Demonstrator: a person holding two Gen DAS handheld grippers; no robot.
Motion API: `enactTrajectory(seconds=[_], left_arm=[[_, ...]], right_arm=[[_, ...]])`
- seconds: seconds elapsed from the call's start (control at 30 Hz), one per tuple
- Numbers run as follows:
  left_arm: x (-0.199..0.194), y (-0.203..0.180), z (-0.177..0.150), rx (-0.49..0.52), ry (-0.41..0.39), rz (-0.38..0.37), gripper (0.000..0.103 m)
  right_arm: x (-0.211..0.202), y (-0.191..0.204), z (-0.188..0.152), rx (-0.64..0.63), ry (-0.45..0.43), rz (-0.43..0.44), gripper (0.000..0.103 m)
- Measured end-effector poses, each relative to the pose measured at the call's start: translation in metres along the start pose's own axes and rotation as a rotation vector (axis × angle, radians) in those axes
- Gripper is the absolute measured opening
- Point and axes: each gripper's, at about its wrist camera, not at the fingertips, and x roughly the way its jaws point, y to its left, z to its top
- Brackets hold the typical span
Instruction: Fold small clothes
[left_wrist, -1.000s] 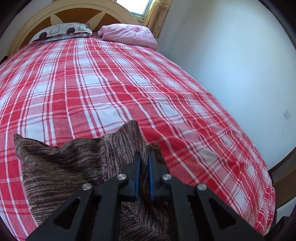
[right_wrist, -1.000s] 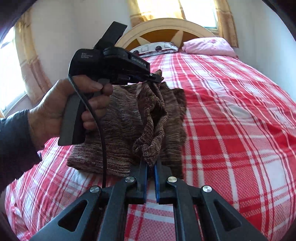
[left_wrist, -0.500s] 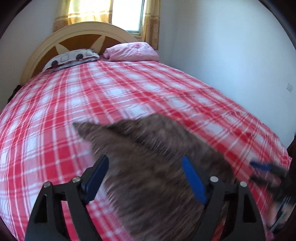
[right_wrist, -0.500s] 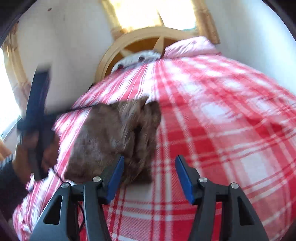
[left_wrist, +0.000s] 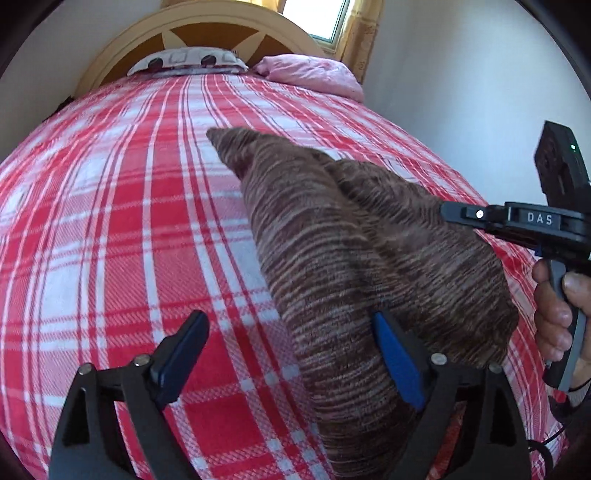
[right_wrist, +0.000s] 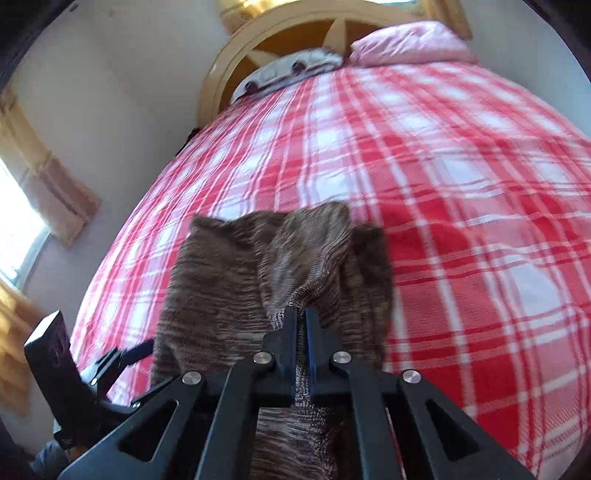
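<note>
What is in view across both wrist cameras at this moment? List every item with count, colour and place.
knit garment: one, brown striped, lying on the bedspread near the grippers.
bedspread: one, red and white plaid, covering the bed.
pink pillow: one, pink, at the head of the bed, near the wall.
patterned pillow: one, pale with dark spots, against the headboard.
headboard: one, cream and brown, arched.
curtains: yellowish, at the windows.
left gripper: black with blue pads, jaws opening, over the garment's near end without pinching it.
right gripper: black, shut on a fold of the garment.
hand: one, on the right gripper's handle.
</note>
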Motion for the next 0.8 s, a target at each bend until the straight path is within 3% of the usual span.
enactTrajectory(seconds=[0.1,0.17,0.3,0.37,0.4,0.43,0.47,0.57,0.63,0.73,0.8], left_arm=[[0.006,-0.009,-0.003,0.041,0.032,-0.011,0.093],[0.005,-0.012,-0.002,0.06,0.032,0.006,0.093],[-0.021,-0.007,0.013,0.047,-0.09,0.035,0.094],[-0.027,-0.005,0.029,0.043,-0.135,0.062,0.098],[-0.026,-0.004,0.037,0.041,-0.143,0.071,0.098],[-0.024,-0.004,0.046,0.039,-0.144,0.08,0.098],[-0.02,-0.004,0.053,0.036,-0.14,0.091,0.098],[0.001,-0.004,0.071,0.053,-0.126,0.183,0.098],[0.016,0.001,0.08,0.056,-0.106,0.223,0.099],[0.036,0.023,0.083,0.007,-0.065,0.328,0.101],[0.041,0.041,0.074,-0.067,-0.043,0.275,0.101]], right_arm=[[-0.013,-0.008,-0.009,0.007,-0.051,-0.094,0.003],[-0.004,-0.02,-0.009,0.028,-0.018,-0.105,0.003],[-0.003,-0.024,-0.006,0.041,-0.032,-0.095,0.007],[-0.012,-0.01,0.001,-0.01,-0.066,-0.129,0.025],[-0.014,-0.001,0.006,-0.043,-0.084,-0.109,0.055],[-0.013,0.009,0.012,-0.085,-0.093,-0.052,0.075],[-0.01,0.018,0.021,-0.12,-0.099,-0.04,0.076],[0.015,0.026,0.045,-0.154,-0.045,-0.096,0.075],[0.039,0.013,0.058,-0.112,0.004,-0.124,0.062],[0.071,-0.013,0.066,-0.046,0.109,-0.149,0.014],[0.076,-0.026,0.066,-0.004,0.116,-0.108,0.004]])
